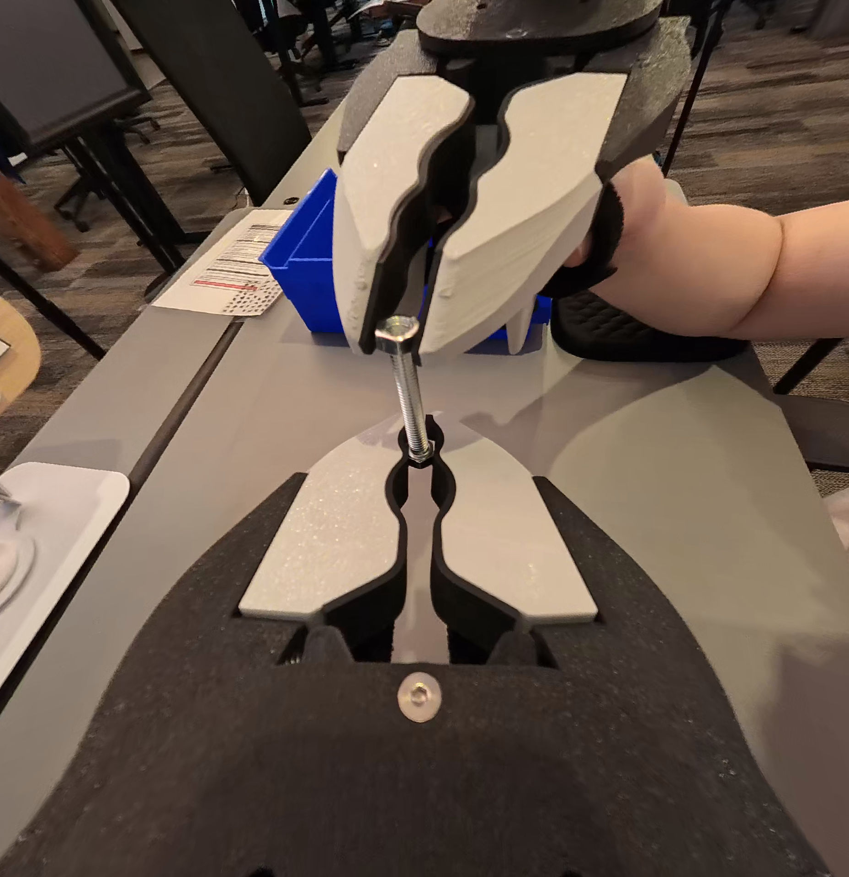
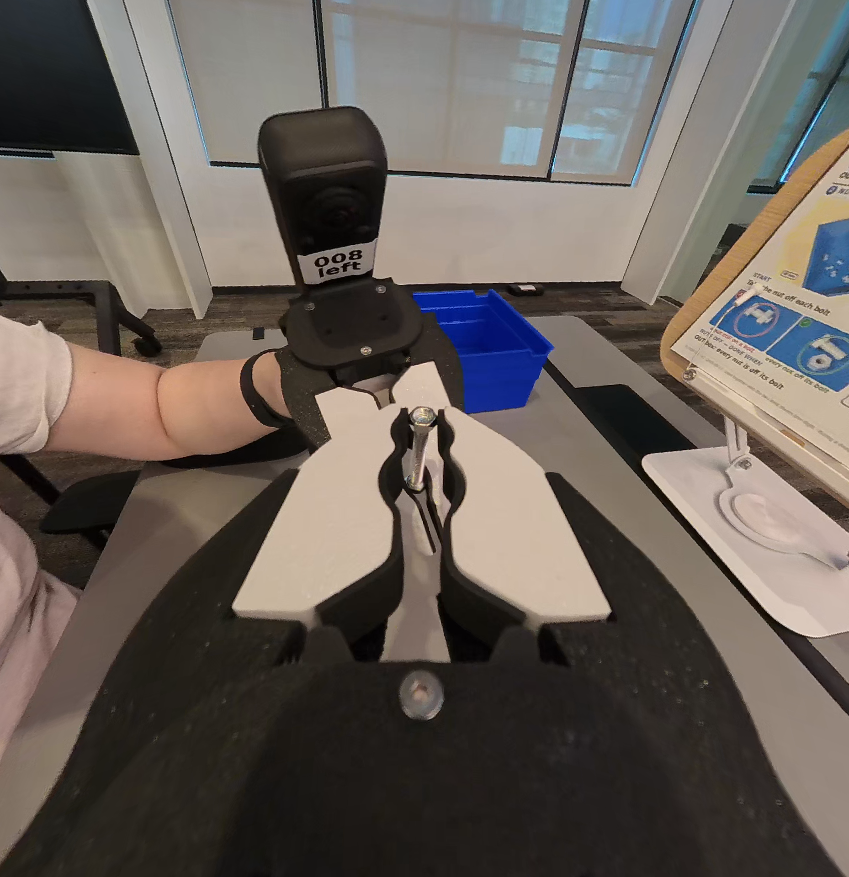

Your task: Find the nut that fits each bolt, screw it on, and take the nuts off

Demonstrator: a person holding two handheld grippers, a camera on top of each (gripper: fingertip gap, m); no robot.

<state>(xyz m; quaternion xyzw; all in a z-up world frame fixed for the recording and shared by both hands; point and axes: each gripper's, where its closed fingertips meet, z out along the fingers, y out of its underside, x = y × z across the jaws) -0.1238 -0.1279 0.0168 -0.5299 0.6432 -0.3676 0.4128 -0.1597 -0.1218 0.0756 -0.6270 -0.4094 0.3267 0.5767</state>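
Observation:
A long silver bolt [image 1: 406,394] stands tilted between the two grippers above the grey table [image 1: 626,498]. My left gripper [image 1: 420,443] is shut on a small nut [image 1: 421,456] at the bolt's threaded lower end. My right gripper [image 1: 395,342] comes down from the far side and is shut on the bolt's hex head [image 1: 397,328]. In the right wrist view my right gripper [image 2: 423,418] clamps the hex head [image 2: 423,417], and the shaft [image 2: 417,455] runs down to the nut [image 2: 415,485]. The left gripper's fingers lie mostly hidden underneath.
A blue bin [image 1: 308,270] [image 2: 489,351] sits on the table just beyond the grippers. A printed sheet [image 1: 232,270] lies to its left. An instruction board on a white stand [image 2: 745,545] is at the right. A person's forearm [image 2: 185,408] holds the left gripper.

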